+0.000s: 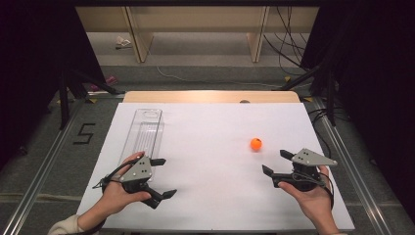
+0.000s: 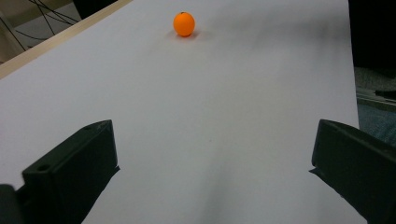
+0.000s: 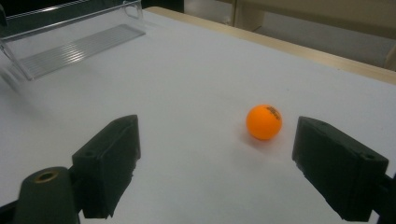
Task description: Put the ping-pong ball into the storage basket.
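Note:
A small orange ball (image 1: 256, 144) rests on the white sheet (image 1: 210, 196), right of the middle. My right gripper (image 1: 274, 161) is held a short way below and to the right of it, open, with nothing between its jaws. In the right gripper view the ball (image 3: 264, 122) lies just ahead of the right gripper (image 3: 217, 140), nearer the jaw on the right. My left gripper (image 1: 166, 177) is at the lower left, open and empty, pointing across the sheet. The left gripper view has the left gripper (image 2: 213, 140) far from the ball (image 2: 184, 24).
A long clear plastic tray (image 1: 143, 132) lies on the sheet's left side, just beyond the left hand, and the tray (image 3: 79, 42) also appears far off in the right gripper view. The wooden table edge (image 1: 210, 96) runs along the back. Black stands and cables flank the table.

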A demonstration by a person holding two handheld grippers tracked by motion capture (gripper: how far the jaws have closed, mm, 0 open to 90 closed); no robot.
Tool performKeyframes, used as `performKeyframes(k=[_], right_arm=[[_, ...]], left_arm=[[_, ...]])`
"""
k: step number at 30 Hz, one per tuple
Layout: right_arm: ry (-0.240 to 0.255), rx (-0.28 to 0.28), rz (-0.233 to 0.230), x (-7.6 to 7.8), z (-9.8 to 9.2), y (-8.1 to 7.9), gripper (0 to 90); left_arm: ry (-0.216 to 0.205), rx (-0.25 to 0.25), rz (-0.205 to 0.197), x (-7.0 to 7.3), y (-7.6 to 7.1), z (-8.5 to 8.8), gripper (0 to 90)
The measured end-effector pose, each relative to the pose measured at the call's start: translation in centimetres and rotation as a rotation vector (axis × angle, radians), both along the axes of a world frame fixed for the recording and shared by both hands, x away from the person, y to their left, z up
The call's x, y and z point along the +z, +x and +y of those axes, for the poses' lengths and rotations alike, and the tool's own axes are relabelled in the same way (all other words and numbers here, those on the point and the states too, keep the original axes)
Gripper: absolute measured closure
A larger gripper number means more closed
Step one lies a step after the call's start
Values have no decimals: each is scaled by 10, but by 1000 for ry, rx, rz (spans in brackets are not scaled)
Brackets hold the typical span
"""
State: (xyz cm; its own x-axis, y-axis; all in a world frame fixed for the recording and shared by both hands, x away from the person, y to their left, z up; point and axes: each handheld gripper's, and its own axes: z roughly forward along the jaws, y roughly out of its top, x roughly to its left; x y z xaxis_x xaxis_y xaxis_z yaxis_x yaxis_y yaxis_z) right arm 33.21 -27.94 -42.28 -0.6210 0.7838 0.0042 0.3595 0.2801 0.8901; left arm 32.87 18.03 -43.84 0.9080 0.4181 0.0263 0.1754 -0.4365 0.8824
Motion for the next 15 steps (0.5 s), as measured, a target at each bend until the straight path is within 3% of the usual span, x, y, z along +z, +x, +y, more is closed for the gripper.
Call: performKeyframes(k=[15], right_arm=[[-16, -32, -2, -3, 0, 11, 162]], left_arm=[[-2, -5, -2, 0, -1, -1, 0]])
